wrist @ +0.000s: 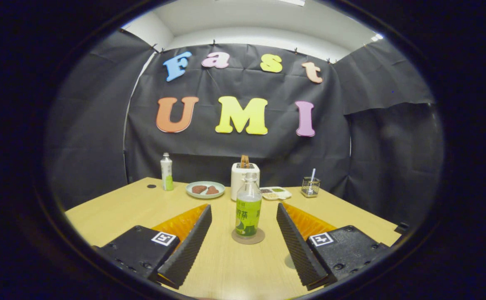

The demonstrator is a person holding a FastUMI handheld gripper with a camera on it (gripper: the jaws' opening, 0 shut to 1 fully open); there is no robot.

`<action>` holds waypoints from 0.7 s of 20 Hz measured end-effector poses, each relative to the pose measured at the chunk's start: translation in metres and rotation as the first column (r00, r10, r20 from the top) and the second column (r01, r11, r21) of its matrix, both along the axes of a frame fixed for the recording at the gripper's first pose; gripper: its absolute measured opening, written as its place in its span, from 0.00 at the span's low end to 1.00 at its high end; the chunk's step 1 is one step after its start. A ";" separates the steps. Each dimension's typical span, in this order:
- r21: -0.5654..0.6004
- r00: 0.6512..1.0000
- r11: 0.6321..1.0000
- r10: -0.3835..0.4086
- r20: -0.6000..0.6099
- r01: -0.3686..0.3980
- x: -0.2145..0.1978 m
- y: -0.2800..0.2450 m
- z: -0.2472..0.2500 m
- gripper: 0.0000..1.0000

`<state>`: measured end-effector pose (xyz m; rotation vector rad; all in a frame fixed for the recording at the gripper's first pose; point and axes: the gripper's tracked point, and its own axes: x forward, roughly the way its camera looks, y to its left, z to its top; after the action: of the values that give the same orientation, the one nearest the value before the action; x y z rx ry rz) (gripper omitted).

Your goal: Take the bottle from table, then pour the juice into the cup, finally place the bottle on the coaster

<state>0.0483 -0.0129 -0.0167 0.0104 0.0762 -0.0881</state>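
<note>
Between the open tool (244, 237), bottle (248, 208) hides coaster (248, 236).

This is a staged recording booth, not a lived-in kitchen: black cloth (243, 141) is clipped up as walls across the middle of the frame, with a plain white ceiling (259, 25) showing above it at the top. Below, a wooden desk (113, 216) carries breakfast props: a white toaster (244, 177), a plate (205, 189), a sectioned dish (275, 193) and a wire holder (310, 186).
</note>
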 end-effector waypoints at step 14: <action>0.053 1.000 0.999 0.007 0.017 -0.008 -0.026 -0.001 -0.026 1.00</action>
<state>0.0222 -0.0138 -0.0429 0.0643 0.0616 -0.0786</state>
